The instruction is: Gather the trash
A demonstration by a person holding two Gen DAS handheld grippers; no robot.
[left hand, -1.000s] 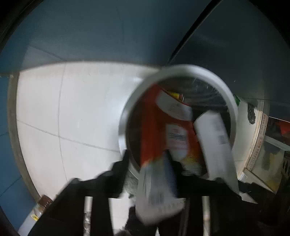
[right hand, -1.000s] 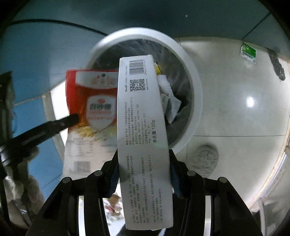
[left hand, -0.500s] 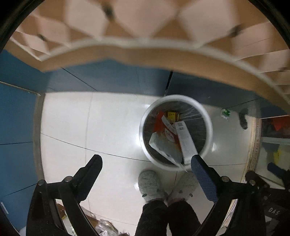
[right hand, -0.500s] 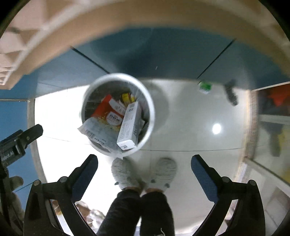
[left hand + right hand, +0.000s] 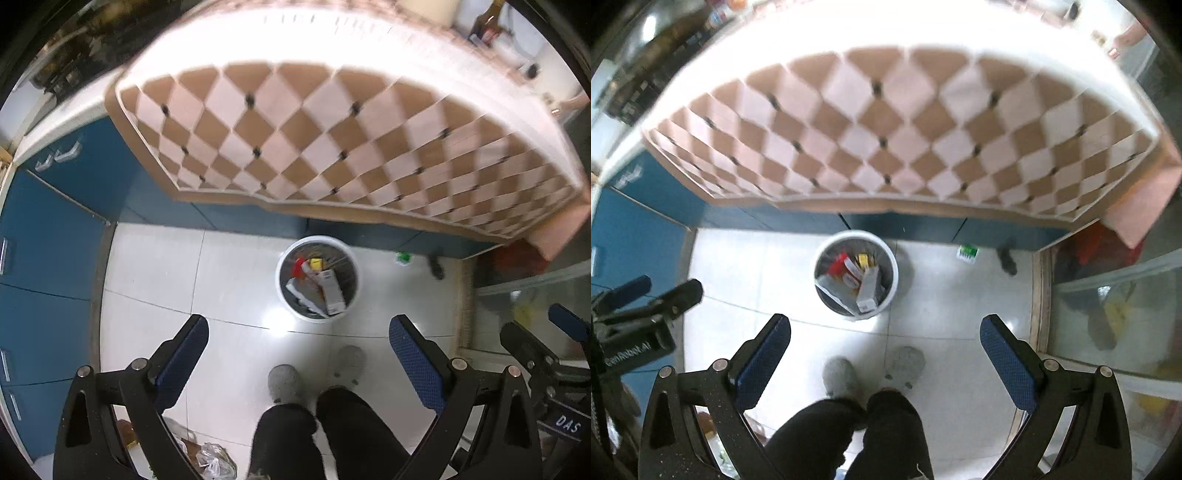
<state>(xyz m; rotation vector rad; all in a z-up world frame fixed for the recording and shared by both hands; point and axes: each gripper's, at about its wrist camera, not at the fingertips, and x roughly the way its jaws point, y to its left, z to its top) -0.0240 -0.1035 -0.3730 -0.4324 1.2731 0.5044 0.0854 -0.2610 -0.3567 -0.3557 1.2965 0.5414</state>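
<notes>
A second ago each gripper was down at the bin's mouth, the left one clamped on a red-and-white pouch and the right one on a long white box. Half a second ago both were already let go and lying in the bin, jaws wide. Now both cameras sit higher: the bin looks smaller, and the checkered table top fills the far half of both views.

The left gripper (image 5: 298, 334) has its jaws wide apart with nothing between them. The right gripper (image 5: 885, 330) is the same, spread wide and holding nothing.

The bin (image 5: 283, 258) stands on the white tile floor (image 5: 155, 266), just in front of the blue cabinets (image 5: 48, 236) and under the near edge of the table (image 5: 332, 140). It lies beyond the fingertips, well apart from both pairs of jaws; in the left view slightly right of centre, in the right view left of centre (image 5: 894, 273).

Inside it the box (image 5: 332, 290) leans toward the near rim, and the pouch (image 5: 297, 266) lies to its left with its pale end toward the near-left rim. A small yellow item (image 5: 317, 263) sits at the far side.

The person's grey slippers (image 5: 286, 378) stand on the floor between the bin and the jaws. A small green scrap (image 5: 403, 257) lies on the floor right of the bin.
</notes>
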